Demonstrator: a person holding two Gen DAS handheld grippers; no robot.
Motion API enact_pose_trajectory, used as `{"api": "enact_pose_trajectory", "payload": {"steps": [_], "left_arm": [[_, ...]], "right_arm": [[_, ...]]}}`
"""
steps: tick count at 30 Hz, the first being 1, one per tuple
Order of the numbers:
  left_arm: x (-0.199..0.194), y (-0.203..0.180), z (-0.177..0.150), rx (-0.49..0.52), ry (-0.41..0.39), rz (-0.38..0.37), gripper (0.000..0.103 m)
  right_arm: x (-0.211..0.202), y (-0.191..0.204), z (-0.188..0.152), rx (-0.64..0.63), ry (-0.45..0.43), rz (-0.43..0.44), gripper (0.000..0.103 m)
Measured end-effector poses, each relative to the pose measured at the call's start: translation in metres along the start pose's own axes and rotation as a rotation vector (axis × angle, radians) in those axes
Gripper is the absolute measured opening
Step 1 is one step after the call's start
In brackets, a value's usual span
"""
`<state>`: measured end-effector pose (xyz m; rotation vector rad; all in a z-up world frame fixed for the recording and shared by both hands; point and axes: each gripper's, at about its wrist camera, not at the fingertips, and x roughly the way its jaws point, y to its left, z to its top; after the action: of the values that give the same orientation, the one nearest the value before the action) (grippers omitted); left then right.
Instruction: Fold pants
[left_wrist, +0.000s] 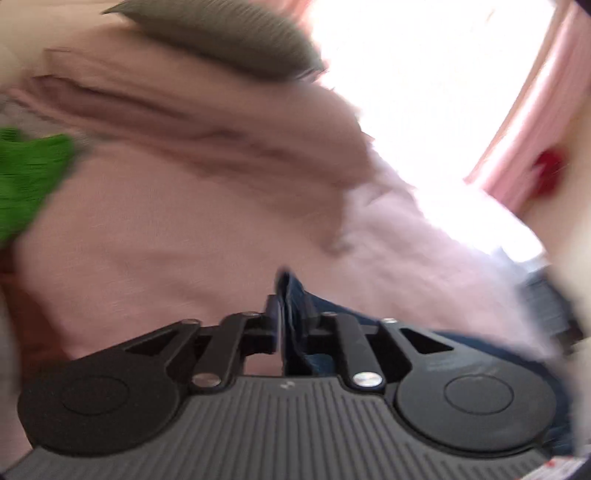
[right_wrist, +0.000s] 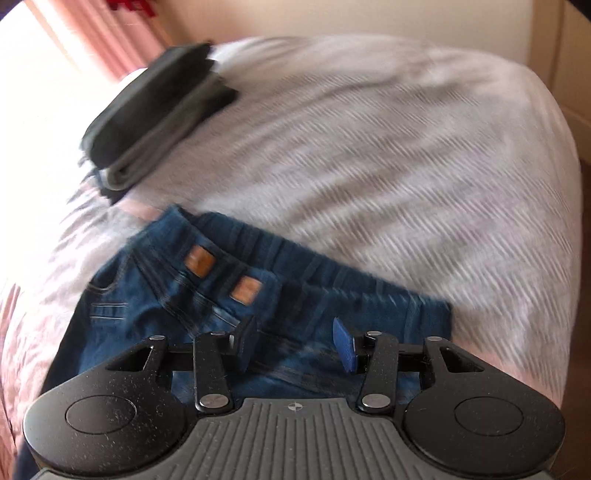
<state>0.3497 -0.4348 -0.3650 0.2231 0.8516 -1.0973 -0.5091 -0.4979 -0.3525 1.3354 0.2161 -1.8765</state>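
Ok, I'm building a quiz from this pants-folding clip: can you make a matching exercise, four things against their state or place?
Things:
1. left gripper
2. right gripper
3. blue jeans
4. dark folded stack

States or places:
A. lying apart at the far side of the bedspread
B. jaws open, nothing between the pads
C. spread under the open gripper, two tan patches showing
D. closed on a fold of denim

Pairs: 1-D, 2-B, 3-C, 4-A
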Motion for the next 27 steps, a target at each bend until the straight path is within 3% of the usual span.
{"api": "enact_pose_trajectory", "payload": {"steps": [2,3,4,7,11,14,17,22,27], "left_arm": [[0.018,0.007,-0.011,0.059,0.078,0.284,0.017],[0.021,0.014,-0.016,0.046,0.105,0.352,0.017],[0.016,0.022,-0.021,-0.003,0.109,0.356,0.017],[-0.002,0.024,-0.031,-0.147,0.106,0.247,0.018],[-0.026,-0.015,-0.033,-0.228,0.127,0.133,0.022],[-0.042,-0.048,-0.050,-0.284,0.131,0.055,0.031],[-0.056,-0.080,-0.071,-0.298,0.147,0.045,0.032],[-0.073,-0.116,-0.102,-0.373,0.164,0.096,0.032],[-0.090,-0.151,-0.131,-0.473,0.139,0.105,0.033]], "right_arm": [[0.004,0.005,0.004,-0.017,0.011,0.019,0.043],[0.007,0.008,0.007,-0.024,0.020,0.032,0.043],[0.008,0.010,0.009,-0.034,0.028,0.049,0.043],[0.012,0.015,0.014,-0.106,0.042,0.090,0.043],[0.022,0.018,0.023,-0.178,0.057,0.149,0.043],[0.034,0.018,0.035,-0.211,0.071,0.214,0.043],[0.050,0.018,0.052,-0.258,0.093,0.290,0.043],[0.095,0.019,0.097,-0.280,0.152,0.471,0.043],[0.153,0.028,0.143,-0.254,0.285,0.606,0.043]]}}
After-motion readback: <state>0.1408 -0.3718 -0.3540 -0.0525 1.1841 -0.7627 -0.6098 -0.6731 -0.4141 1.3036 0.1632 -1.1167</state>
